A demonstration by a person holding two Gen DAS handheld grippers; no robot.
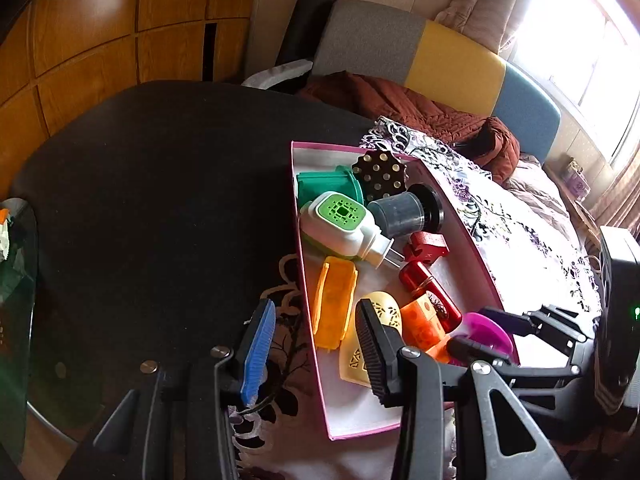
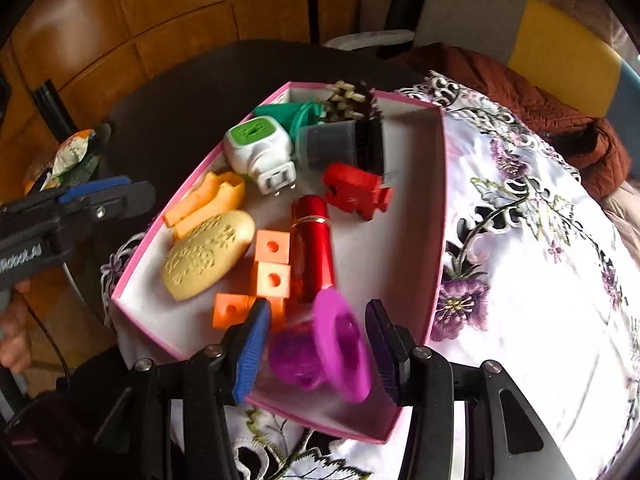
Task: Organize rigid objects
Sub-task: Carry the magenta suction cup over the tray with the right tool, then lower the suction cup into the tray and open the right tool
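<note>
The pink-edged box [image 2: 438, 184] on the floral cloth [image 2: 532, 264] holds a green-topped white plug-in [image 2: 258, 142], a red metal tube [image 2: 312, 240], a red block [image 2: 354, 190], orange cubes [image 2: 273, 262], a cream oval case [image 2: 208, 254] and an orange clip [image 2: 208, 202]. A blurred magenta flanged piece [image 2: 340, 344] sits between the right tongs [image 2: 320, 348] at the box's six o'clock edge; contact cannot be told. The left tongs [image 1: 316, 348], parted and empty, straddle the box's nine o'clock wall, pointing steeply down.
</note>
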